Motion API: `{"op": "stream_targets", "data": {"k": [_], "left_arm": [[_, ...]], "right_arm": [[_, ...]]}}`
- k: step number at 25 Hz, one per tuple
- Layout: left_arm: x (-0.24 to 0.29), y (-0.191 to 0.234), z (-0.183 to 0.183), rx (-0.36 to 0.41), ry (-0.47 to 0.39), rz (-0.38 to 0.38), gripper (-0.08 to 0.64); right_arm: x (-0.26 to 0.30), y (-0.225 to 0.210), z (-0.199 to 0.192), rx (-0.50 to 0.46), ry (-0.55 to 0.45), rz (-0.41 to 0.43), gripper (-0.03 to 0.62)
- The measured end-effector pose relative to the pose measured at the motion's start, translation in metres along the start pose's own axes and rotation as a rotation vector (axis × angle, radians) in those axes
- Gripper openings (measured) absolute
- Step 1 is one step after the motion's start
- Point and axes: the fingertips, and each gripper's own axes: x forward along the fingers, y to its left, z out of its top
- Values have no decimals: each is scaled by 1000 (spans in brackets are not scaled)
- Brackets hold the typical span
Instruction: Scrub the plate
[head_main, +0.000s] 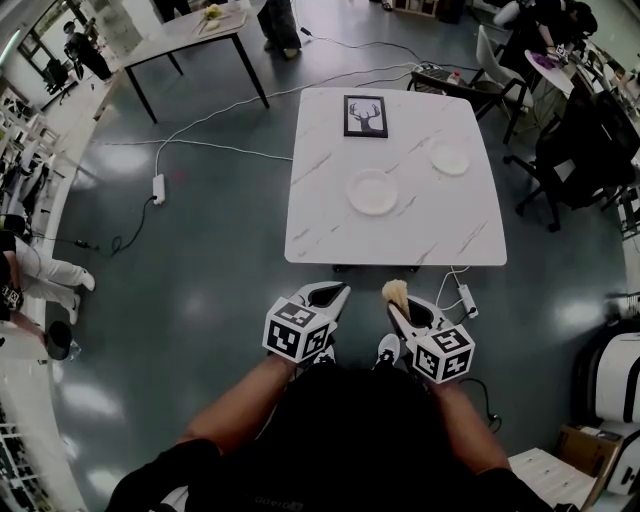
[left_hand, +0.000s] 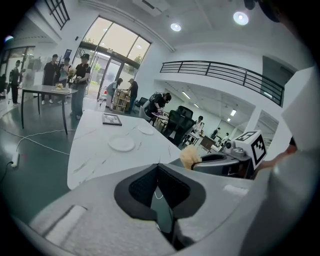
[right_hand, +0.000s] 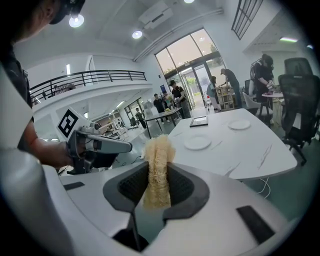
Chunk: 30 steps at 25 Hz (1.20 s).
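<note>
Left gripper (head_main: 336, 291) fingers closed, empty; right gripper (head_main: 399, 310) fingers clamp a scrubber (head_main: 395, 291), both held forward.

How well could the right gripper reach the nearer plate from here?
Probably not yet: the right gripper, shut on the scrubber, hangs short of the table; the nearer plate sits mid-table. Nothing blocks the way.

We see even, bright indoor light. In the gripper views, daylight floods through the glazed entrance (left_hand: 107, 47) and burns out there, while recessed ceiling lamps (left_hand: 240, 18) flare into round spots. In the head view, the glossy floor (head_main: 200, 290) carries pale glare patches, and the nearer plate (head_main: 372, 191) barely separates from the white table (head_main: 400, 245). We note soft shadows, strong barrel distortion, black corners in both gripper views, and a softly focused near foreground.
</note>
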Motion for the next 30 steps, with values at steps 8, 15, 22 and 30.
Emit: {"op": "stream_targets", "data": {"k": [8, 15, 22, 30], "left_arm": [[0, 1, 7, -4, -22, 1, 8], [4, -5, 10, 3, -18, -5, 8], [5, -2, 14, 4, -21, 5, 8], [7, -4, 15, -1, -16, 9, 8]], "right_arm": [[0, -1, 6, -19, -1, -1, 109], [0, -5, 11, -26, -4, 0, 106], [1, -10, 14, -27, -7, 3, 106], [1, -13, 16, -28, -5, 11, 106]]}}
